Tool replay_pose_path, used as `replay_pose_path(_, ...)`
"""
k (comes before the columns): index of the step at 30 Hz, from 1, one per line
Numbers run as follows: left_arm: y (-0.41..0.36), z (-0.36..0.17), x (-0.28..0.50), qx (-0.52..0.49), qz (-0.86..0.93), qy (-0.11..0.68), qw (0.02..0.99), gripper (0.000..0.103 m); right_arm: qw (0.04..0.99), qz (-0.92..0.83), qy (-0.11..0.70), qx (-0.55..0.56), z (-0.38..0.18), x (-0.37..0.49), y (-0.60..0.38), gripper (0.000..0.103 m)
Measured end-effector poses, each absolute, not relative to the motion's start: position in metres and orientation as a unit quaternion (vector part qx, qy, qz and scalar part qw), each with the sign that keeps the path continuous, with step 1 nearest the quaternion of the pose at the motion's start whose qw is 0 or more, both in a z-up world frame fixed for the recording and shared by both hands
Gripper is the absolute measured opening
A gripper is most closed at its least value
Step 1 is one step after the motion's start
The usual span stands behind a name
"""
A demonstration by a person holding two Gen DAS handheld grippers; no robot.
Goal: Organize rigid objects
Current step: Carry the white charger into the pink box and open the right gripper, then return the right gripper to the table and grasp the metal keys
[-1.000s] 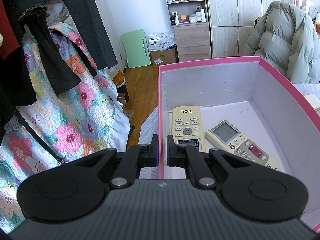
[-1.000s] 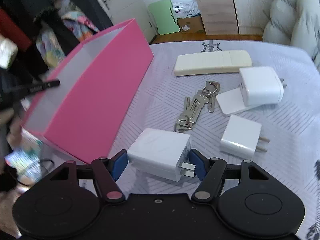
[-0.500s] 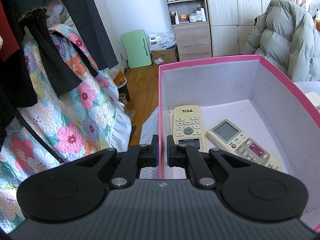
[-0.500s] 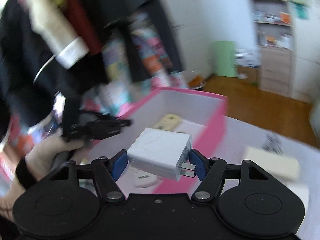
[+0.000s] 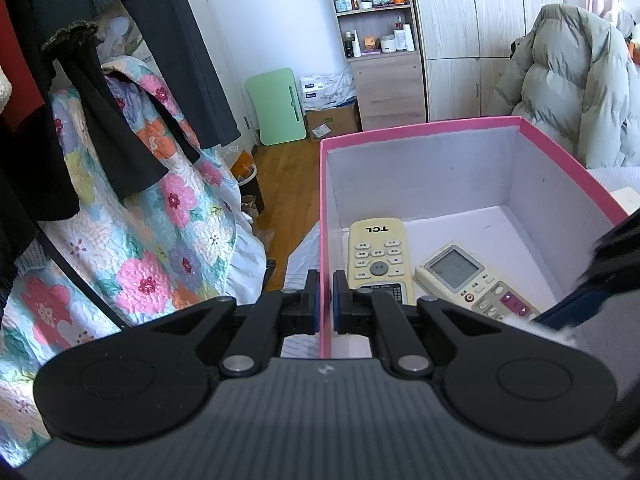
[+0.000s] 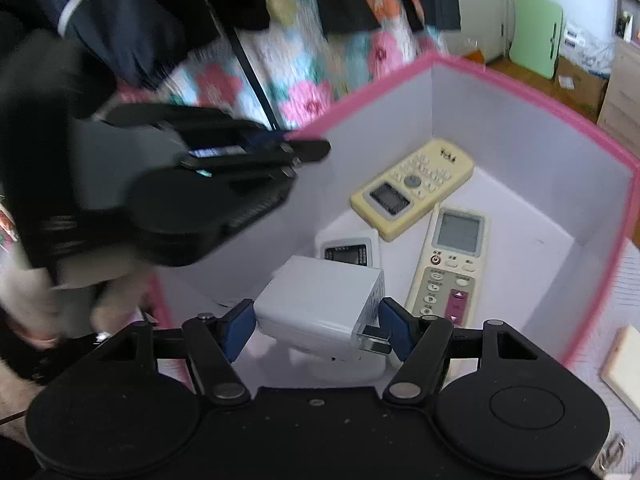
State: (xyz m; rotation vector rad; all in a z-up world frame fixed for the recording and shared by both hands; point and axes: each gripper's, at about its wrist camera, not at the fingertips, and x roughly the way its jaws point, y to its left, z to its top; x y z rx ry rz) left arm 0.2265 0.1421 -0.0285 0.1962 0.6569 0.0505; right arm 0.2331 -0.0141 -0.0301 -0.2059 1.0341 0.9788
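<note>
My left gripper (image 5: 325, 304) is shut on the near left wall of the pink box (image 5: 420, 126), also seen from above in the right wrist view (image 6: 472, 66). Inside lie a yellow TCL remote (image 5: 378, 256) and a white remote (image 5: 472, 280); both show in the right wrist view (image 6: 416, 184) (image 6: 450, 264), with another white charger (image 6: 348, 250). My right gripper (image 6: 318, 328) is shut on a white plug charger (image 6: 320, 304), held over the box's inside. Its blurred tip enters the left wrist view (image 5: 580, 304).
A floral quilt (image 5: 132, 240) and dark hanging clothes (image 5: 92, 80) are left of the box. A grey puffer jacket (image 5: 580, 80) lies behind it. A cream flat object (image 6: 624, 364) lies on the striped sheet at the right. Shelves and cupboards stand at the back.
My right gripper has lifted the white charger off the bed and carried it left, over and down into the pink box. My left gripper has kept its hold on the box wall.
</note>
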Motion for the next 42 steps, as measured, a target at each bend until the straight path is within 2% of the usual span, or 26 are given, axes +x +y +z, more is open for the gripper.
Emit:
replay_pose_path(3,0.144,-0.029,0.226,0.089,0.022,0.321,0.943,0.005,0.731,0.444,0.510,-0.088,-0.041,0.241,-0.006,0.073)
replay_pose_path(7,0.145,-0.029,0.227,0.086,0.021,0.321,0.943,0.005,0.745,0.447,0.493,-0.044,-0.029,0.242,-0.027,0.073)
replay_pose_path(15,0.144,-0.029,0.229,0.086,0.020,0.322,0.943,0.005,0.820,0.422,0.387,0.004,0.023,0.209,-0.117,0.074)
replay_pose_path(19,0.143,-0.029,0.229,0.093,0.023,0.323,0.942,0.005,0.857,0.374,0.356,-0.014,0.034,0.195,-0.165,0.074)
replay_pose_path(24,0.142,-0.029,0.229,0.095,0.022,0.323,0.942,0.005,0.869,0.308,0.387,0.003,0.015,0.193,-0.215,0.074)
replay_pose_path(28,0.143,-0.029,0.229,0.094,0.023,0.323,0.941,0.005,0.865,0.272,0.418,0.046,-0.023,0.194,-0.235,0.072)
replay_pose_path(38,0.146,-0.029,0.229,0.093,0.022,0.323,0.942,0.005,0.863,0.218,0.437,0.134,-0.097,0.188,-0.225,0.051)
replay_pose_path(40,0.147,-0.029,0.229,0.092,0.020,0.322,0.942,0.005,0.864,0.210,0.437,0.135,-0.107,0.193,-0.222,0.036)
replay_pose_path(41,0.148,-0.029,0.229,0.092,0.020,0.322,0.942,0.005,0.868,0.205,0.432,0.132,-0.111,0.195,-0.221,0.014)
replay_pose_path(42,0.146,-0.029,0.229,0.094,0.022,0.323,0.942,0.005,0.872,0.200,0.429,0.128,-0.112,0.196,-0.220,0.008)
